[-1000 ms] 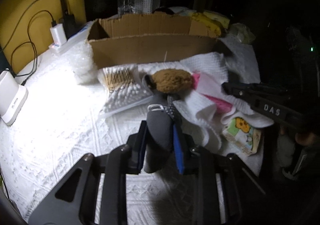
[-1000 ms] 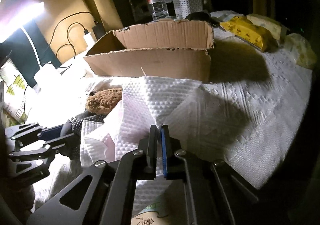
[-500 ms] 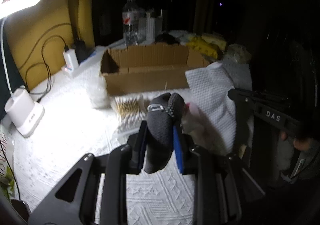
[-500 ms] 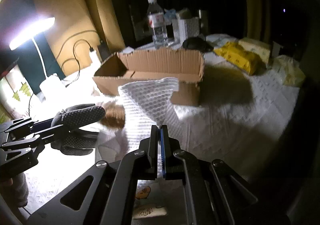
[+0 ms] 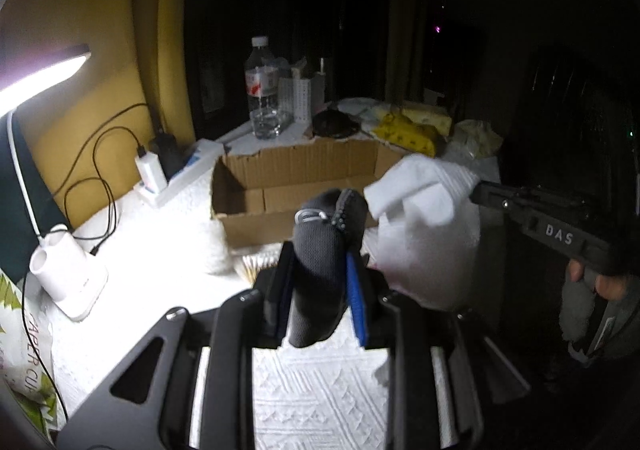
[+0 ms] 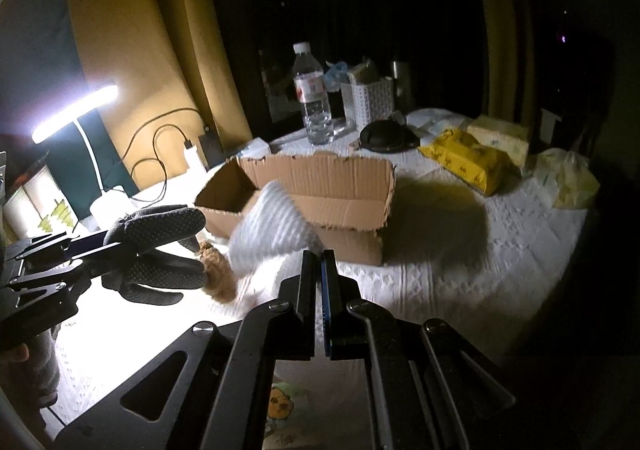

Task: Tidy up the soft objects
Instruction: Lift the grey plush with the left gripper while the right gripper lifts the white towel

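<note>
Dark grey knit, dotted with small grip bumps, makes up the glove (image 5: 320, 250) clamped between the blue-padded fingers of the left gripper (image 5: 318, 290); from the right wrist view its stubby fingers splay out to the right, lifted off the table at the near left. White waffle-textured cloth (image 6: 276, 230) hangs bunched and blurred from the right gripper (image 6: 319, 282), whose jaws are pinched nearly together on its edge, holding it up in front of the cardboard box (image 6: 320, 194). That box sits open at the middle of the white embossed tablecloth (image 6: 460, 270). A brown fuzzy object (image 6: 218, 274) lies below the glove, partly hidden. Farther back stand a water bottle (image 6: 312, 94) and a white perforated basket (image 6: 368, 98), with yellow tissue packs (image 6: 468, 162) at the far right and a lit desk lamp (image 6: 76, 112) at the left.
</note>
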